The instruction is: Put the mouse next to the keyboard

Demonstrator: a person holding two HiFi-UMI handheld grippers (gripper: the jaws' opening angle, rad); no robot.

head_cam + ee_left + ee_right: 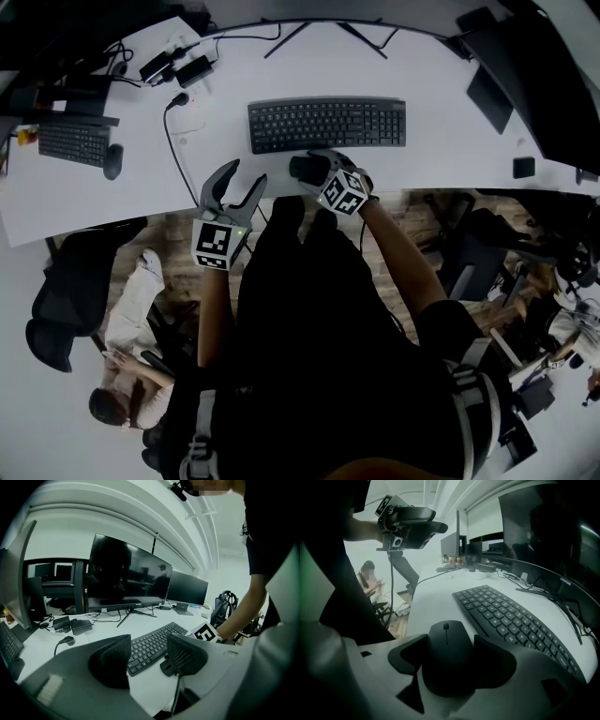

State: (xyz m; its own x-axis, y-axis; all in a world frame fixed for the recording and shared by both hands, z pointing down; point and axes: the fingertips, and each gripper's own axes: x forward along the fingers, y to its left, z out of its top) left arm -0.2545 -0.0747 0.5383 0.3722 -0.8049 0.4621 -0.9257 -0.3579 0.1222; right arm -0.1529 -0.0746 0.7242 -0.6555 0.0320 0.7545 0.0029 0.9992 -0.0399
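Observation:
A black mouse [304, 169] [446, 644] lies on the white desk [450, 112], just in front of the black keyboard [326, 124] [511, 620], near its middle. My right gripper [311, 169] [446, 660] reaches down over the mouse, one jaw against each flank. My left gripper [244, 176] [147, 656] hovers open and empty at the desk's front edge, left of the mouse. The left gripper view shows the keyboard [152, 644] and part of the mouse [168, 665] past its jaws.
A second keyboard [73, 142] with its own mouse [112, 159] sits at far left. Power adapters [173, 66] and a plugged cable [178, 99] lie behind. Monitors [126, 573] stand at the back. An office chair [66, 300] and a seated person [131, 328] are below the desk edge.

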